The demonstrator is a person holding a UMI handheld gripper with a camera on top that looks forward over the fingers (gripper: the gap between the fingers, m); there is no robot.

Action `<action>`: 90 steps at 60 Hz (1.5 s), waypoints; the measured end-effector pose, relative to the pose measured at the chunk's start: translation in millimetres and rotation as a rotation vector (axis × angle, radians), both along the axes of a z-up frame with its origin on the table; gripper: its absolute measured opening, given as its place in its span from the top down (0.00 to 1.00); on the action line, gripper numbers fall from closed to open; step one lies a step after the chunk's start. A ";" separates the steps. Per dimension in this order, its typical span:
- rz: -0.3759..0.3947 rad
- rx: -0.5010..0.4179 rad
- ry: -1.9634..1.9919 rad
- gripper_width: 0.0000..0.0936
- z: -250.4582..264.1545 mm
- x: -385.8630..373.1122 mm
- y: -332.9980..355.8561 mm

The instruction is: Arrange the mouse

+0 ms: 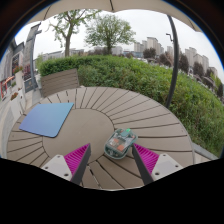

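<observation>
Outdoors, round slatted wooden tabletop (pixel 120 115); I'm holding spread tongs (pixel 110 158) around small grey-green computer mouse (pixel 120 145), probably light, slick; I'd pinch its sides.

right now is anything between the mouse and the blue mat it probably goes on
Nothing visible. The mouse sits between the open gripper's fingers; only bare wooden table separates it from the blue mat.

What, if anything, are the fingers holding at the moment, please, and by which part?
The mouse stands between the fingers on the round wooden table, near their tips. Whether both fingers actually press its sides cannot be told. The blue mat lies apart, untouched.
</observation>
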State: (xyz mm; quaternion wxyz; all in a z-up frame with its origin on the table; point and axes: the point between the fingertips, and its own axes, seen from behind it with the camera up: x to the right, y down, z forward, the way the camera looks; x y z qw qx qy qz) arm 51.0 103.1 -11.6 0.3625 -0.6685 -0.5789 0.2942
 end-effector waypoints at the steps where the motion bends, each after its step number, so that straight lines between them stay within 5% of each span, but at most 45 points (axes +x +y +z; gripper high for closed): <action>1: 0.003 -0.002 0.000 0.08 -0.1 -2.7 0.5; 40: 0.061 -0.042 -0.028 0.10 -5.9 -51.6 2.4; 43: 0.056 -0.038 -0.034 0.21 -6.0 -52.1 4.5; 46: 0.068 -0.032 -0.037 0.54 -5.2 -54.2 6.0; 58: 0.099 -0.014 -0.073 0.59 -4.8 -53.6 5.9; 66: 0.083 -0.007 -0.037 0.59 46.9 -62.6 3.6; 79: 0.126 -0.112 0.086 0.59 160.6 -122.7 -85.7; 90: 0.158 -0.152 0.045 0.59 132.7 -164.5 -197.5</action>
